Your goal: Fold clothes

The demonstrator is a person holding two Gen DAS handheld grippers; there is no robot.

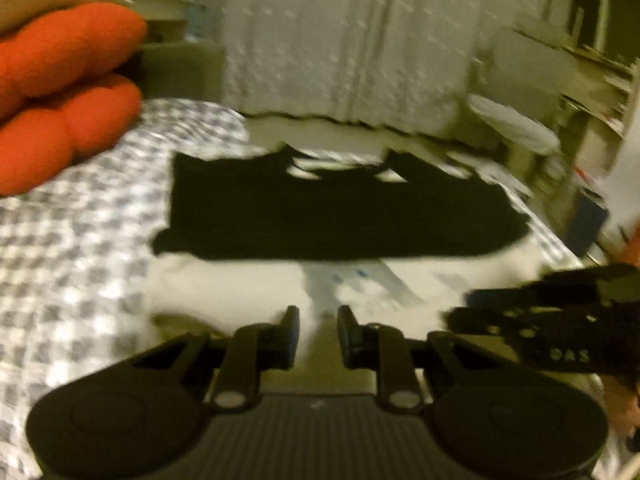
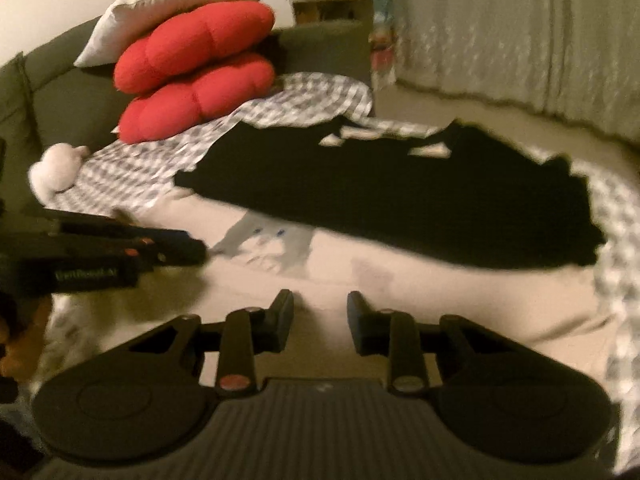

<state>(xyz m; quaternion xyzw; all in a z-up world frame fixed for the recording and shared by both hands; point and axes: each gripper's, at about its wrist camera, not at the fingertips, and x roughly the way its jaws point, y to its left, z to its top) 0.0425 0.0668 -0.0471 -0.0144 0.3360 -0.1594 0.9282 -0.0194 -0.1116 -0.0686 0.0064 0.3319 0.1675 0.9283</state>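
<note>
Checked bedcover (image 2: 304, 100) carries black garment (image 2: 400, 200) at 12 o'clock, spread flat and apparently unfolded, so folding looks barely begun; left gripper (image 1: 318, 322) narrowly parted, right gripper (image 2: 320, 306) wider, both holding nothing.

The right hand-held gripper (image 2: 320, 312) hangs above a pale bed sheet (image 2: 400, 300), its jaws apart with nothing between them. Ahead lies a black garment (image 2: 400, 200), spread flat across the bed. A blue-and-white checked cloth (image 2: 304, 100) lies behind and beside it. Two red plush cushions (image 2: 196, 68) are stacked at the back left under a white pillow (image 2: 132, 12). The left hand-held gripper (image 2: 176, 246) reaches in from the left edge; blur hides its jaws.
</note>
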